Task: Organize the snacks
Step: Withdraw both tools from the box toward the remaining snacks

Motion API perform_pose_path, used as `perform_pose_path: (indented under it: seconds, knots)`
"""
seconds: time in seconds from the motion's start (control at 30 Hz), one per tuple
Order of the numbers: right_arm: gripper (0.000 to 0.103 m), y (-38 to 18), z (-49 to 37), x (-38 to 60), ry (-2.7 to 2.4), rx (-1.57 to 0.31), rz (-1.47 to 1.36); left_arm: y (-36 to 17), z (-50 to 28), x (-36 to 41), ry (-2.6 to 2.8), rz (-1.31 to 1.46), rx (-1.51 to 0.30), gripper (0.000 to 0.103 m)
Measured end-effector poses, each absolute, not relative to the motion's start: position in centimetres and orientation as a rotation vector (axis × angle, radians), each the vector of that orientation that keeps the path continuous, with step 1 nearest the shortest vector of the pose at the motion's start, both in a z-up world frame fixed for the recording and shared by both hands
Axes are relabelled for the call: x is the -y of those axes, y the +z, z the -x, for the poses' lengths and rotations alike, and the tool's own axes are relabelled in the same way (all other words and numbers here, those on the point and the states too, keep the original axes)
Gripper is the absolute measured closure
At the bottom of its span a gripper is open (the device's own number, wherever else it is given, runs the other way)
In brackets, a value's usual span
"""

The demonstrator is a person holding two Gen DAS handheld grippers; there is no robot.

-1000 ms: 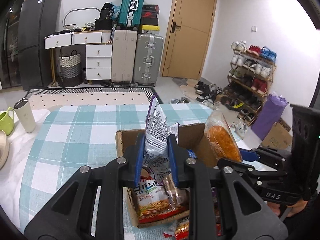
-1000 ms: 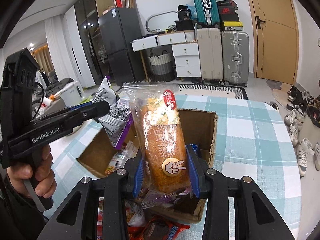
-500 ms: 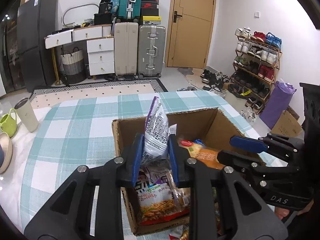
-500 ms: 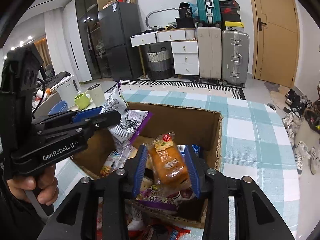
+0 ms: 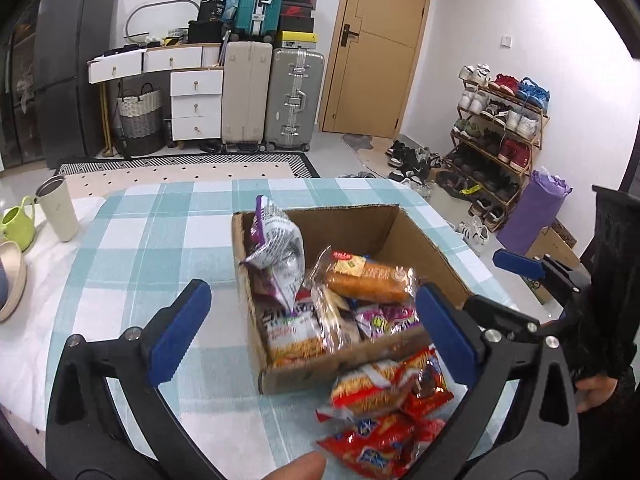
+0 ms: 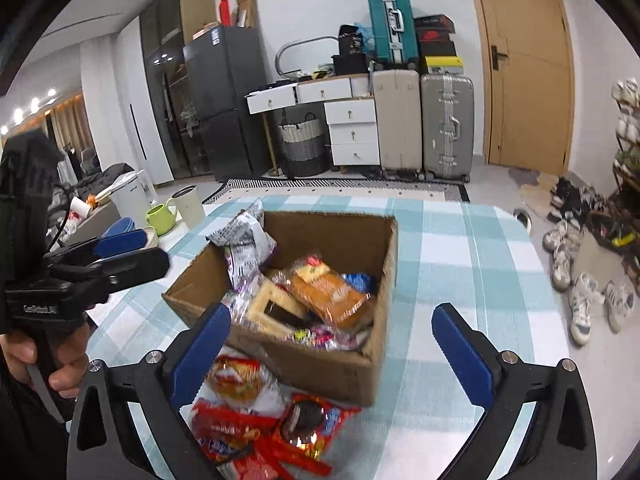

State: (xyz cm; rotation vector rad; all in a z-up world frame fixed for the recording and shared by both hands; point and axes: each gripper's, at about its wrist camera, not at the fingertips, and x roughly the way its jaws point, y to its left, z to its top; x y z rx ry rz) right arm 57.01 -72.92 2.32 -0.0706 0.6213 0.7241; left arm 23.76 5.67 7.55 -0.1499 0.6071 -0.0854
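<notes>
A cardboard box [image 5: 416, 240] [image 6: 384, 264] stands on the checked tablecloth and holds several snack packs. A white-and-purple bag [image 5: 276, 256] [image 6: 244, 244] leans in its left side. An orange bread pack [image 5: 368, 280] [image 6: 332, 296] lies on top of the others. Red snack packs [image 5: 384, 412] [image 6: 264, 420] lie on the table in front of the box. My left gripper [image 5: 312, 328] is open and empty, just short of the box. My right gripper [image 6: 332, 352] is open and empty, over the box's near edge.
A cream tumbler [image 5: 58, 208] [image 6: 188, 204], a green mug [image 5: 16, 224] [image 6: 160, 218] and bowls [image 5: 10, 276] stand at the table's left. Suitcases, drawers and a fridge line the far wall. A shoe rack [image 5: 496, 128] stands on the right.
Both grippers opened and pulled back. The left let go of the white-and-purple bag and the right let go of the bread pack; both now rest in the box.
</notes>
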Motion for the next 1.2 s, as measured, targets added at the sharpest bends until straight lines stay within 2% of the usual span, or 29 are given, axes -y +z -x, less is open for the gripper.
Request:
perform_pose_path:
  seconds: [0.53, 1.2]
  knots:
    - [0.001, -0.3, -52.4, 76.3, 0.71, -0.684, 0.069, 4.9, -16.4, -5.0, -0.037, 0.161, -0.669, 0.001]
    - [0.001, -3.9, -49.6, 75.7, 0.747, -0.77, 0.115, 2.0, -13.8, -2.9, -0.037, 0.122, -0.736, 0.001]
